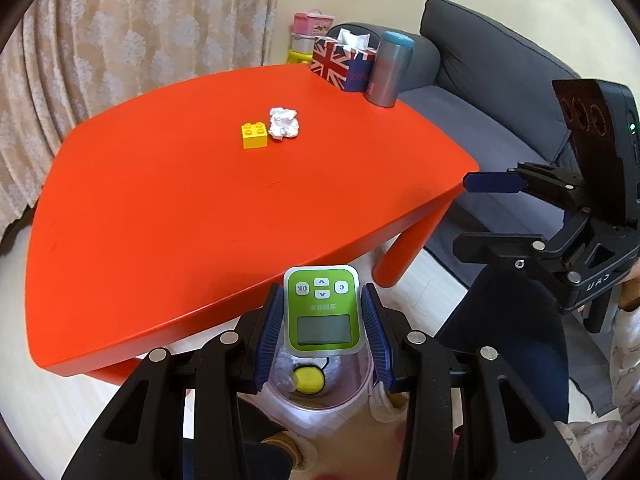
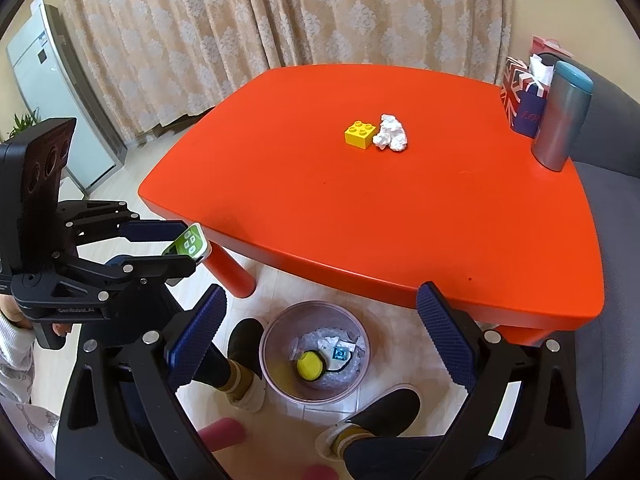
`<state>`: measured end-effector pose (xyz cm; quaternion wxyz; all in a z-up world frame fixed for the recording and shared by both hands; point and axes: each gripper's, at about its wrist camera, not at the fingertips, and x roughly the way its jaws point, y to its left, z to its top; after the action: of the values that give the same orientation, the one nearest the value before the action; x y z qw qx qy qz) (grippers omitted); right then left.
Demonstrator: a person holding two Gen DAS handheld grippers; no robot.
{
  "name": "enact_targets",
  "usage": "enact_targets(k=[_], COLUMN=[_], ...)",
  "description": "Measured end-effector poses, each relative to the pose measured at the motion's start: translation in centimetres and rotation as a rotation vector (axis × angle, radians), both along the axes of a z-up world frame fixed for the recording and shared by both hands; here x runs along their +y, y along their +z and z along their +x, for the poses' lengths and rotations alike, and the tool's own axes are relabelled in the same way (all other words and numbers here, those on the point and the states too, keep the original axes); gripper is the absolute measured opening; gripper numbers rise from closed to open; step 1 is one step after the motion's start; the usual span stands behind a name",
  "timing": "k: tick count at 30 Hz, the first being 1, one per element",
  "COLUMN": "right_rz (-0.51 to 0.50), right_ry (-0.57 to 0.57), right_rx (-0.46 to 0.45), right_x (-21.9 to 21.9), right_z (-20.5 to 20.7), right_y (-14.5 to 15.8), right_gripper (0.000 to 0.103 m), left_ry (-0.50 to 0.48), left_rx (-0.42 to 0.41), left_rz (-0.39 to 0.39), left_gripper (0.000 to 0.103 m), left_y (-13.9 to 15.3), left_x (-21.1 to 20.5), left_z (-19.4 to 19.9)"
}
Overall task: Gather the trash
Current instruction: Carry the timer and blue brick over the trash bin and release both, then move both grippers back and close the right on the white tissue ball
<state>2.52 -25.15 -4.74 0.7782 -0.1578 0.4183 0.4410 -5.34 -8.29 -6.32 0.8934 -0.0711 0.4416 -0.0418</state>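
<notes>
1. Left wrist view: the left claw (image 1: 323, 334) is partly closed, and its blue pads (image 1: 273, 336) press both sides of a green timer (image 1: 322, 310), which is held above the bin (image 1: 320, 394).
2. The bin stands on the floor at 6 o'clock, below the near edge of the bench (image 1: 200, 220). It contains a yellow disc (image 1: 308, 378) and crumpled plastic.
3. On the bench, a white paper wad (image 1: 284, 122) lies at about 12 o'clock of the timer, touching or just beside a yellow brick (image 1: 254, 135) at the wad's 9 o'clock.
4. A flag-print tissue box (image 1: 340, 62) and a grey flask (image 1: 391, 68) stand at the far right corner of the bench.
5. The right claw (image 1: 496, 182) enters at 3 o'clock; only one blue pad is visible.
6. Right wrist view: the right claw (image 2: 320, 340) stands wide open with nothing between its pads. The bin (image 2: 315, 350) lies on the floor between them, at 6 o'clock.
7. The left claw (image 2: 176, 248) appears at 9 o'clock, gripping the timer (image 2: 188, 246) just off the bench edge.
8. The wad (image 2: 391, 132) and brick (image 2: 360, 133) lie at 12 o'clock on the bench (image 2: 400, 220); the box (image 2: 524, 96) and flask (image 2: 562, 114) are at 2 o'clock.
9. Two feet in dark shoes (image 2: 244, 364) flank the bin.
</notes>
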Motion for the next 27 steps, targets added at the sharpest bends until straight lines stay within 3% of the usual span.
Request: enact_targets(k=[4, 6, 7, 12, 27], right_rz=[0.002, 0.003, 0.004, 0.005, 0.006], right_ry=[-0.003, -0.005, -0.006, -0.01, -0.011], right_rx=[-0.004, -0.006, -0.006, -0.007, -0.009], right_x=[-0.2, -0.3, -0.3, -0.5, -0.1], right_z=[0.0, 0.2, 0.2, 0.2, 0.5], right_y=[0.1, 0.2, 0.3, 0.3, 0.8], right_gripper=[0.094, 0.094, 0.094, 0.095, 0.095], left_ry=[-0.018, -0.011, 0.003, 0.04, 0.081], left_rx=[-0.003, -0.015, -0.036, -0.039, -0.044], left_rz=[0.002, 0.005, 0.01, 0.031, 0.033], left_gripper=[0.044, 0.081, 0.088, 0.095, 0.095], left_y=[0.1, 0.2, 0.4, 0.5, 1.0], left_x=[-0.3, -0.3, -0.2, 0.2, 1.2], left_z=[0.2, 0.1, -0.1, -0.1, -0.1])
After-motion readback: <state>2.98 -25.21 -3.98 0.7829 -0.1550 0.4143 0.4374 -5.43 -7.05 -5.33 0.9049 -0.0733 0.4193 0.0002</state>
